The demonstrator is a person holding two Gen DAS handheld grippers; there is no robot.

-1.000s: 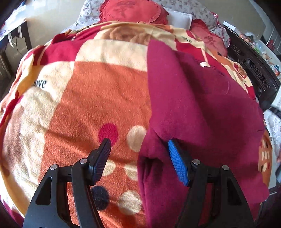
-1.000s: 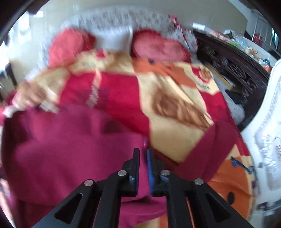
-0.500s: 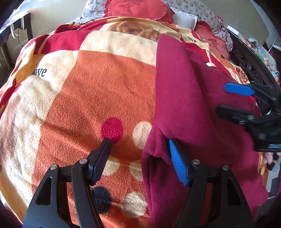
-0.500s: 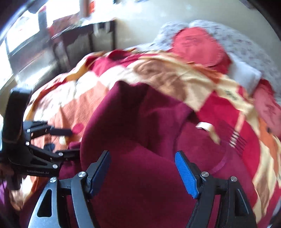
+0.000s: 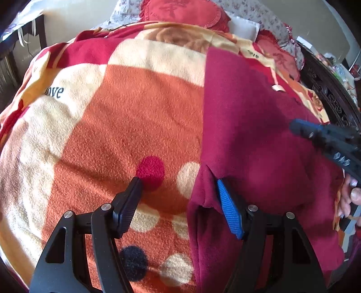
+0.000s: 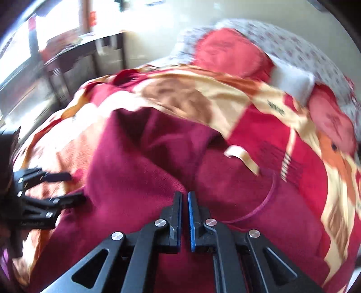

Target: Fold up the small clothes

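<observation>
A dark red garment (image 5: 248, 112) lies folded lengthwise on the bed, its cream neck label (image 5: 277, 87) showing near the far end. My left gripper (image 5: 178, 181) stands open astride the garment's left edge, with the blue pad on the cloth and the black finger on the blanket. My right gripper (image 5: 295, 127) reaches in from the right, held by a hand, with its jaws together. In the right wrist view the right gripper (image 6: 184, 193) is shut, its tips at a crease of the garment (image 6: 140, 171). No cloth shows between the pads. The left gripper (image 6: 67, 187) appears at the left.
An orange, cream and red patterned blanket (image 5: 135, 112) covers the bed. Red pillows (image 5: 180, 11) and a floral one lie at the head. Dark carved wooden furniture (image 5: 327, 90) stands along the right side, and a dark table (image 6: 67, 56) is beyond the bed's left side.
The right gripper swung over the garment, opened wide half a second ago, and has now shut. The left gripper has kept its place and its opening.
</observation>
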